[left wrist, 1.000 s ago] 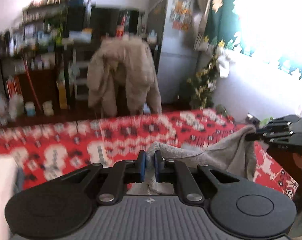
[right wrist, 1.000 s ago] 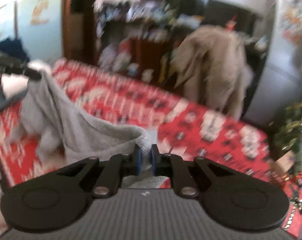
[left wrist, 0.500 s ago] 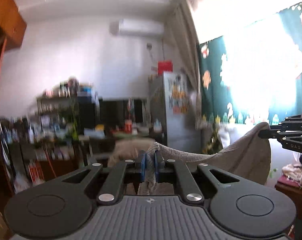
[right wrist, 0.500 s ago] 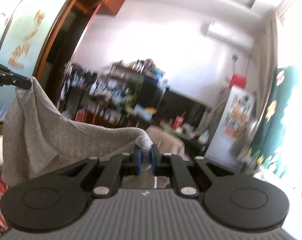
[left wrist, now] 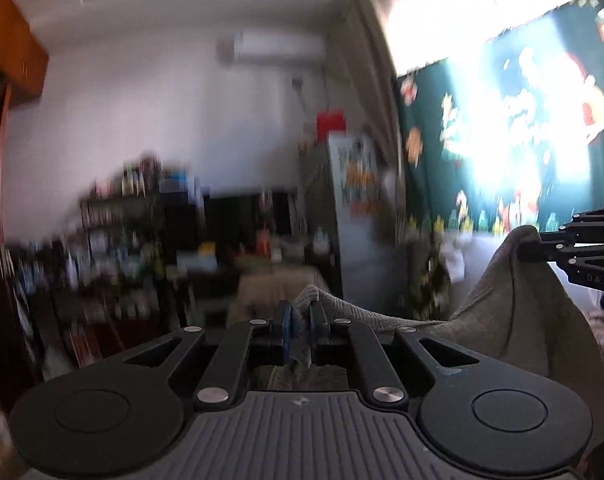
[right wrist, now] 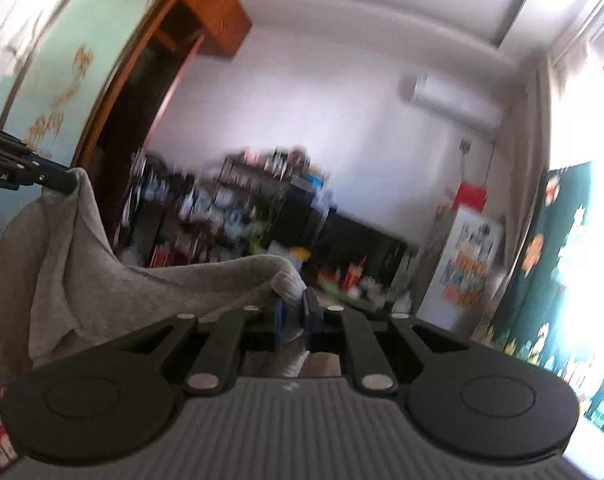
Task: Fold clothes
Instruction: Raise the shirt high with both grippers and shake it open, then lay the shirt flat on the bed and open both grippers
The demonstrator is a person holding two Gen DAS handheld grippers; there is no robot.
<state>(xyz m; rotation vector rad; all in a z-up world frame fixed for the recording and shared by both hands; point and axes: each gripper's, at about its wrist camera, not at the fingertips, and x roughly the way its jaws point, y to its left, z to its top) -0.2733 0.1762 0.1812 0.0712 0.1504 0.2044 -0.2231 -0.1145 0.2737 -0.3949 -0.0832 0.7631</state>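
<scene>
The soft, limp grey garment (left wrist: 513, 320) sags in the air well in front of the fridge (left wrist: 341, 216), its top edge clamped in the jaws of the left gripper (left wrist: 300, 334) and right gripper (right wrist: 292, 322), so corner holds suit it.

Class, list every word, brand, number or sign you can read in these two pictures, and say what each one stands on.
"DAS": on the side of the right gripper, seen from the left wrist; it may be only part of a word.
"Robot.AI": on the side of the left gripper, seen from the right wrist; its start is cut off at the edge.
Stickers on the fridge: too blurred to read.
Labels on the shelf goods: too blurred to read.
</scene>
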